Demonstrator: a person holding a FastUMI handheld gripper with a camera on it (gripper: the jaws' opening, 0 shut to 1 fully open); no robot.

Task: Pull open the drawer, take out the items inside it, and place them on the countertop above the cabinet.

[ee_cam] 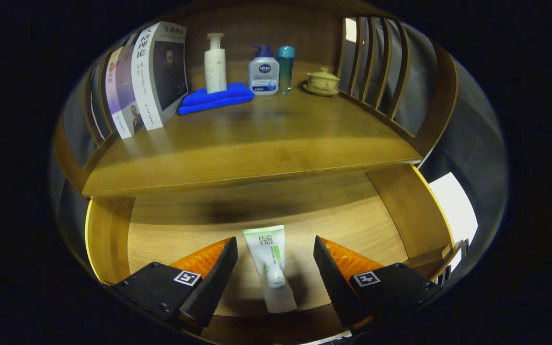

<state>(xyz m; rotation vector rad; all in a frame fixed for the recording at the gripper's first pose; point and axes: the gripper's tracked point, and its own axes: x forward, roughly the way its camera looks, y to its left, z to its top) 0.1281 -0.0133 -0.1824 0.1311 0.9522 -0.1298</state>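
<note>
- Over the pulled-out drawer (pixel 113 239), the gripper (pixel 276 251) points forward and down toward the wooden drawer floor, with the countertop (pixel 257 143) of the cabinet rising beyond it.
- Its two fingers are spread wide apart and press on nothing; the jaws stand released.
- A white tube (pixel 271 268) with green print lies flat on the drawer floor in the gap between the fingers, apart from both, its flat crimped end pointing away from the gripper toward the back of the drawer and its cap end nearest the gripper.
- The tube lies slightly slanted, with its far end a little closer to the left finger and its near end about midway between the two.
- The drawer's side walls show to either side of the fingers, and a dark shadow falls on the drawer floor beyond the tube, under the countertop's front edge.
- On the countertop, well beyond the fingers, books (pixel 151 76) lean upright at the left.
- A folded blue cloth (pixel 216 99) lies next to the books, with a white pump bottle (pixel 215 62) standing on it.
- Just right of the cloth stand a pale pump bottle with a dark blue top (pixel 263 72) and a slim blue-capped bottle (pixel 285 69) side by side.
- A lidded cup on a saucer (pixel 323 81) sits near the slatted wooden rail (pixel 376 67) at the right.
</note>
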